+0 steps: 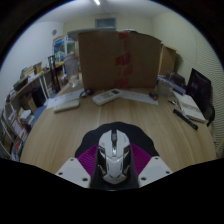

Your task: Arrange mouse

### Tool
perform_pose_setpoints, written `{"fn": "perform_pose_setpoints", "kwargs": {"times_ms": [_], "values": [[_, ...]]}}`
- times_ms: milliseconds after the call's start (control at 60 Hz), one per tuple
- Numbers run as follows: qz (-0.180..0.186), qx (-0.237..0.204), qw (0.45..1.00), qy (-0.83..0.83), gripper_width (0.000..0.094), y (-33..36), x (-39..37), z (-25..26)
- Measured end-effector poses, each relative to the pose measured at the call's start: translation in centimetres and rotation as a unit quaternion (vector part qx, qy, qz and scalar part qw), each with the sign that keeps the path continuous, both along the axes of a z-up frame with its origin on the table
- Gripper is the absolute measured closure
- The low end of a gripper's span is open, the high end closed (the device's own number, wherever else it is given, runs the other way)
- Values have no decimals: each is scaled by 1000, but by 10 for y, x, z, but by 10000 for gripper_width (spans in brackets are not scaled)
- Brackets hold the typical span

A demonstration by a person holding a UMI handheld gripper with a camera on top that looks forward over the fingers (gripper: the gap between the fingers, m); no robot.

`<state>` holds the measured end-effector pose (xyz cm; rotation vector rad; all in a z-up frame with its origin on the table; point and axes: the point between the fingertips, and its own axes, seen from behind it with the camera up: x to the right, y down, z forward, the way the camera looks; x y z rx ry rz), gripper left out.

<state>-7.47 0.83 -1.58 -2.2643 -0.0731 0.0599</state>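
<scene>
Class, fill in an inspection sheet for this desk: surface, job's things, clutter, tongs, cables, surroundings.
Surface: wooden table, mostly bare near the tongs.
Job's things: mouse, white and grey, between the fingers.
Clutter: keyboard and papers at the far edge; books beside them.
Tongs: tongs around the mouse; grip cannot be judged.
Cables: nothing seen.
Surroundings: cardboard box beyond the table; shelves at one side.

Tool [113, 168] fingers clamping mouse [113, 152] over table [60, 135].
</scene>
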Motion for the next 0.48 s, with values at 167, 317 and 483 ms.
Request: {"fn": "perform_pose_setpoints", "kwargs": {"times_ms": [167, 317, 483], "values": [[-3, -47, 999, 4, 115, -12, 0, 3], [-27, -46, 999, 10, 97, -41, -4, 32], [-58, -44, 997, 10, 92, -101, -23, 68]]}}
